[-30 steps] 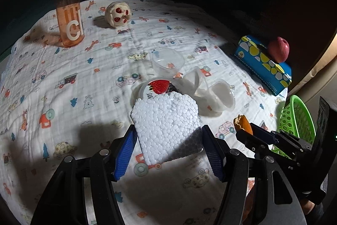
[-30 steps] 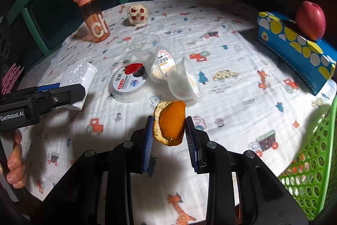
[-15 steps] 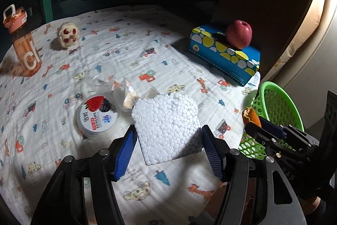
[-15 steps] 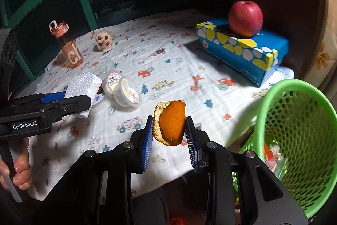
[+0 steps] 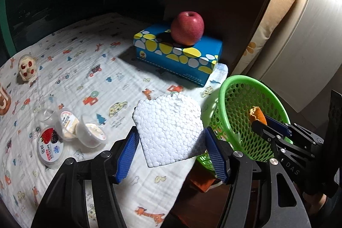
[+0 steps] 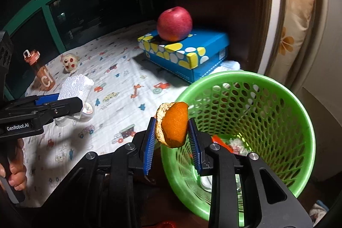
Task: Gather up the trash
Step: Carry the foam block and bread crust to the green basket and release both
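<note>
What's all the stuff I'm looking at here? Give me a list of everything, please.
foam piece: 1, white, between the left gripper's pads
orange peel: 1, orange, between the right gripper's pads
basket: 1, green, beside the bed, trash inside
apple: 1, red, on the tissue box
tissue box: 1, blue with yellow and white spots, on the blanket
plastic cups: a few, clear or white, lying on the blanket
lid: 1, white with berry picture, beside the cups
water bottle: 1, orange, far edge
small toy: 1, cream and red, near the bottle
blanket: 1, white, cartoon print
left gripper: black, blue pads
right gripper: black, blue pads
hand: holding the left gripper's handle
</note>
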The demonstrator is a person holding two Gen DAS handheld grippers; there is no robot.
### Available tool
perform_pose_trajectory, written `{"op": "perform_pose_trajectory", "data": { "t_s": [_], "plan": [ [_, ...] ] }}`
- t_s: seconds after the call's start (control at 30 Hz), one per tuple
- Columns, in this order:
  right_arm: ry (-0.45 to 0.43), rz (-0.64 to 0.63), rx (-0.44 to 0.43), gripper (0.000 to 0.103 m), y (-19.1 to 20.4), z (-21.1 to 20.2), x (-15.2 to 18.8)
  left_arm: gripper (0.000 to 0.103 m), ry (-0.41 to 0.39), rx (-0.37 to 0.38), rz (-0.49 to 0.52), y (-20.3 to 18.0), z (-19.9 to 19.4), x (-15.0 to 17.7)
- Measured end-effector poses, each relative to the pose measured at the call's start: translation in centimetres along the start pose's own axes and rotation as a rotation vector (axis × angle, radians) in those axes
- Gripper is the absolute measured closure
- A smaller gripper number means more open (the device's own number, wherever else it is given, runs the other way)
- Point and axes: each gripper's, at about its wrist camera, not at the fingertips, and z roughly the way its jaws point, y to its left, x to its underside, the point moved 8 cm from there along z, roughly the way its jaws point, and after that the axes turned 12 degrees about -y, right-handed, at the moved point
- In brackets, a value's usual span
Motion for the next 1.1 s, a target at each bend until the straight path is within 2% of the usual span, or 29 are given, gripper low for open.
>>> {"op": "perform_pose_trajectory", "data": {
  "t_s": [0.37,0.7,1.1],
  "plan": [
    [-0.002,0.063,0.092,0.071,-6.0,-1.5,0.9,0.042,0.027,0.087,0.078,-6.4,2.4,-0.9],
    [0.018,0.115,0.125,0.069,-9.1,-1.8,2.0,0.042,0.05,0.121,0.116,-9.4,3.6,-0.9],
    [0.001,0.147,0.155,0.052,-11.0,-3.6,2.5,0.042,0.079,0.157,0.152,-12.2,5.1,-0.5]
  ]
}}
